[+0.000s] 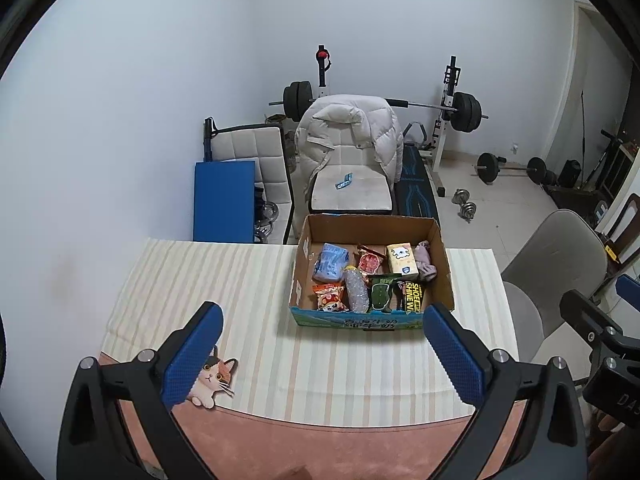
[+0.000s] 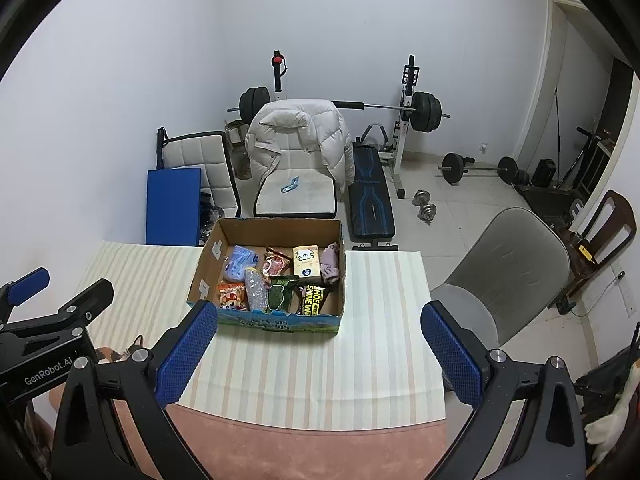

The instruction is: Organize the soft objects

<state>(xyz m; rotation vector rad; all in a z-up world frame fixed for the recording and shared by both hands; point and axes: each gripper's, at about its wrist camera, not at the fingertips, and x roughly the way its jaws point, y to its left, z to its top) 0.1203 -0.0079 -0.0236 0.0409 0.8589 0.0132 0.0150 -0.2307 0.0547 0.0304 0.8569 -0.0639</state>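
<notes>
A cardboard box (image 1: 440, 256) (image 2: 200, 276) stands at the far side of the striped table mat (image 1: 208, 280) (image 2: 360, 344). Inside lie a blue tissue pack (image 1: 330, 267) (image 2: 239, 263), a pink cloth (image 1: 425, 262) (image 2: 330, 264), a cream tissue box (image 1: 402, 264) (image 2: 306, 264), a clear plastic bottle (image 1: 356, 290) (image 2: 256, 290), snack bags (image 1: 330, 298) (image 2: 231, 295) and a black shoe-wipes pack (image 1: 414, 298) (image 2: 314, 299). My left gripper (image 1: 324, 360) hovers open over the mat, short of the box. My right gripper (image 2: 320, 356) is open too, just in front of the box.
A cat-shaped sticker (image 1: 214, 378) lies on the mat's near left. A grey chair (image 1: 560, 272) (image 2: 508, 264) stands right of the table. Behind the table: a chair with a white puffer jacket (image 1: 348, 136) (image 2: 298, 136), a blue pad (image 1: 224, 200), a weight bench and barbells (image 1: 464, 110).
</notes>
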